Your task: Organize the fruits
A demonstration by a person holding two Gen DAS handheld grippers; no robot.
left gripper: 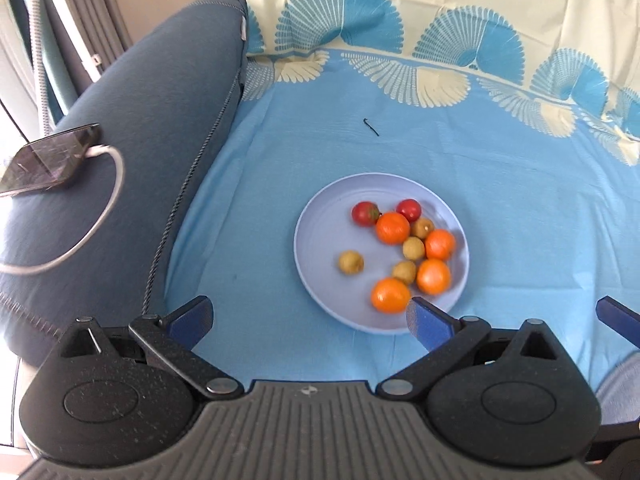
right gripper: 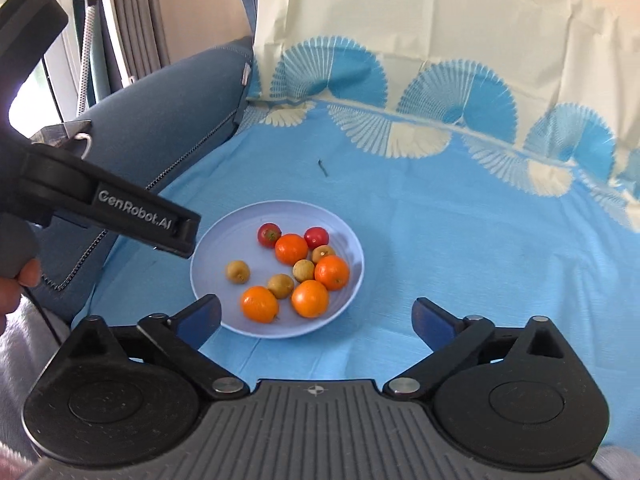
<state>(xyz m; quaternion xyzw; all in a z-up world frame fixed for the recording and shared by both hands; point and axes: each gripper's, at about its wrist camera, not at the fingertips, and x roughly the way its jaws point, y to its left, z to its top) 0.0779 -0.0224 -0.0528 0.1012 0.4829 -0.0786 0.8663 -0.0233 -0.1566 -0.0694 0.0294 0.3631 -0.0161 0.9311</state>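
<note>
We've got a plate (left gripper: pixel 320 240) of fruit (right gripper: pixel 294 248) on a blue cloth (left gripper: pixel 500 220) over the sofa (left gripper: pixel 160 100). Both grippers (left gripper: pixel 310 320) (right gripper: pixel 316 318) hang with jaws spread wide, nothing between them.

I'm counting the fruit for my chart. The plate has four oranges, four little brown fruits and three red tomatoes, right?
Nearly. The plate holds only two red tomatoes, as the right wrist view shows. The four oranges and four little brown fruits are right.

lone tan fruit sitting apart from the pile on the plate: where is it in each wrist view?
Left wrist: small round tan fruit, just below centre, on the left of the pale blue plate.
Right wrist: same fruit, left of centre, left part of the plate.
Shared landmark: small dark twig on the blue cloth.
</note>
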